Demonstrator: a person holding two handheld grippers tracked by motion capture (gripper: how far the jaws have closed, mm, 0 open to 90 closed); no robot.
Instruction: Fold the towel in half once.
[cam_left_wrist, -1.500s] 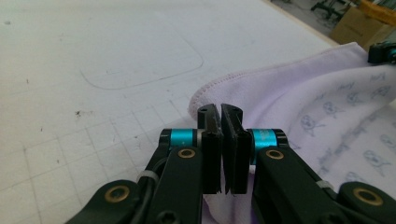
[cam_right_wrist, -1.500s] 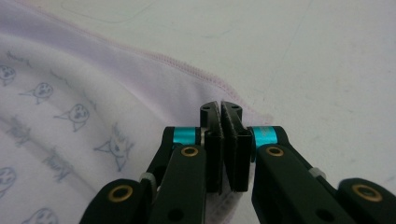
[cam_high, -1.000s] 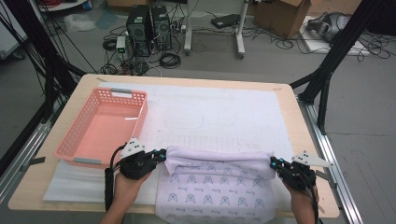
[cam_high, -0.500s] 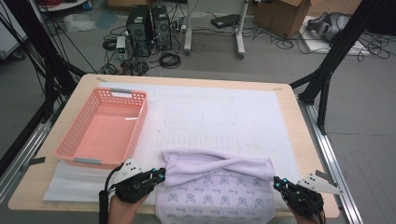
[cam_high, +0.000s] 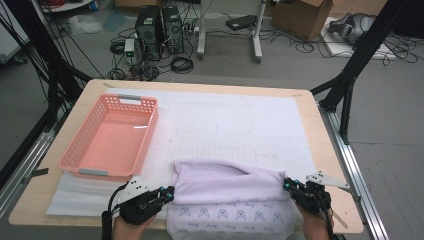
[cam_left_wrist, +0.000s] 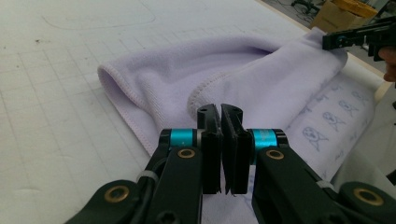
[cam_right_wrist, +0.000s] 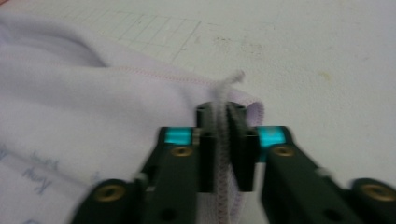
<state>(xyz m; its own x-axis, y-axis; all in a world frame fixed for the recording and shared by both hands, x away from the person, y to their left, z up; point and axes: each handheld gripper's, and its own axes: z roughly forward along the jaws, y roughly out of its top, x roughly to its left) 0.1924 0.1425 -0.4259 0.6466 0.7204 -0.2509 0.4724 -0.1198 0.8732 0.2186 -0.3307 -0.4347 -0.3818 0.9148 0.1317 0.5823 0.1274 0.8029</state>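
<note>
Two black jaws of the right gripper pinch the stitched hem of a pale lilac cloth, a tuft poking up between them. The cloth lies on a white gridded mat, spreading left.

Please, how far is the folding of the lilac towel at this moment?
Done: the far half of the lilac towel already lies doubled over toward the person, its fold rounded, its plain side up.

In hand: the left gripper and the right gripper are each shut on a corner of the towel's folded-over edge.

Left: probably laying that edge flat, releasing, perhaps another fold. The pink basket has nothing in it.
</note>
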